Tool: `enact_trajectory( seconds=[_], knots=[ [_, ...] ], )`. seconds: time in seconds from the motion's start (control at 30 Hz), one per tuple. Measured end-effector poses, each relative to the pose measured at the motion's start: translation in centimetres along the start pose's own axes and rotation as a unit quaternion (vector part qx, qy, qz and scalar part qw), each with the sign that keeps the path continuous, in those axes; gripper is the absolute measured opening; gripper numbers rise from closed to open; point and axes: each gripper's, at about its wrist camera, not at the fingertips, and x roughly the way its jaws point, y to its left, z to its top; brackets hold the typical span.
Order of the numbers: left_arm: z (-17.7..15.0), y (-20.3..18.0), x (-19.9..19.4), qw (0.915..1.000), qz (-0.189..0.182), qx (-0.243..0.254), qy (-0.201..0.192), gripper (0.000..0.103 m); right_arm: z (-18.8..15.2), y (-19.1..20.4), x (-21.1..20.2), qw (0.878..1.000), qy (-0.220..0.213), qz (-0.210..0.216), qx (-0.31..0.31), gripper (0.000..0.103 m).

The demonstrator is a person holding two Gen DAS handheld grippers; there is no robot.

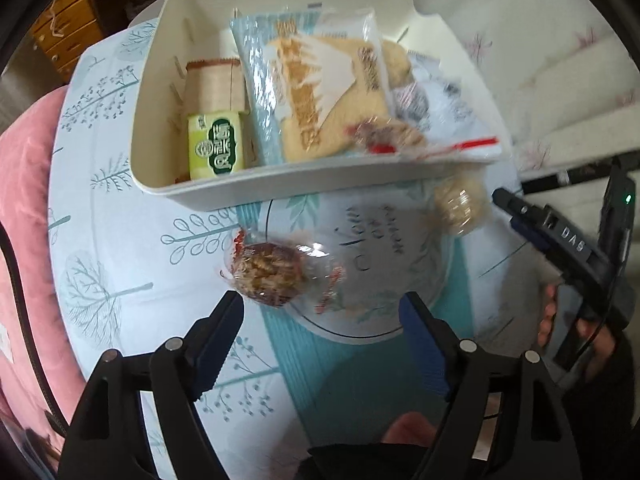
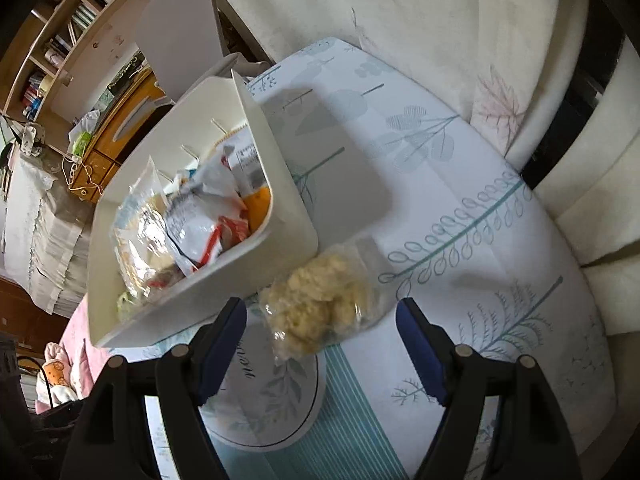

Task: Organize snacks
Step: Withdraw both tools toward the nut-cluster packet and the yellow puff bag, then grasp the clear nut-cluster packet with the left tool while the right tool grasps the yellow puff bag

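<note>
A white bin (image 1: 280,190) (image 2: 280,184) stands on the tree-print tablecloth (image 1: 120,240), holding a green packet (image 1: 216,148), a large blue-and-white cracker pack (image 1: 312,92) and other wrapped snacks. In front of it lie two loose snacks in clear wrap. The brown one (image 1: 268,272) sits just ahead of my open left gripper (image 1: 320,312), close to its left finger and untouched. The pale yellow one (image 1: 460,208) (image 2: 320,300) lies at the bin's corner. My open right gripper (image 2: 320,316) straddles its near end, and the pads stand clear of it. One right finger (image 1: 516,208) shows beside it.
A round printed mat (image 1: 372,248) (image 2: 272,400) lies under the loose snacks. A cream sofa (image 2: 440,8) runs along the far and right sides. A pink cushion (image 1: 24,200) is at the left, with wooden drawers (image 1: 68,20) beyond. A hand (image 1: 552,320) holds the right gripper.
</note>
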Motion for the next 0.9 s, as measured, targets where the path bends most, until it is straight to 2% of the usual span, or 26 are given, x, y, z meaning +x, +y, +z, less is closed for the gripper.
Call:
enact_trajectory(
  seconds=[0.2,0.37,0.5,0.8,0.9],
  knots=[
    [-0.8,1.4,3.3,0.9999,-0.005,0.011,-0.005,0.079,-1.1,0.2,1.7,0.999,-0.02,-0.037,-0.026,0.086],
    [-1.1,2.4,4.6,0.9991,0.012,0.017,-0.036,0.079,-2.0,0.4,2.9,0.997,-0.038,-0.043,-0.05,0.09],
    [-0.5,3.4,6.0,0.9995,0.013,0.009,-0.026,0.079,-2.3,1.0,3.5,0.995,-0.053,-0.053,-0.071,0.095],
    [-0.6,3.8,6.3,0.9989,0.015,0.012,-0.044,0.077,-2.5,1.9,5.5,0.993,-0.062,-0.06,-0.084,0.097],
    [-0.9,3.5,6.4,0.998,0.025,0.02,-0.054,0.076,-2.9,2.9,5.8,0.989,-0.076,-0.08,-0.103,0.097]
  ],
)
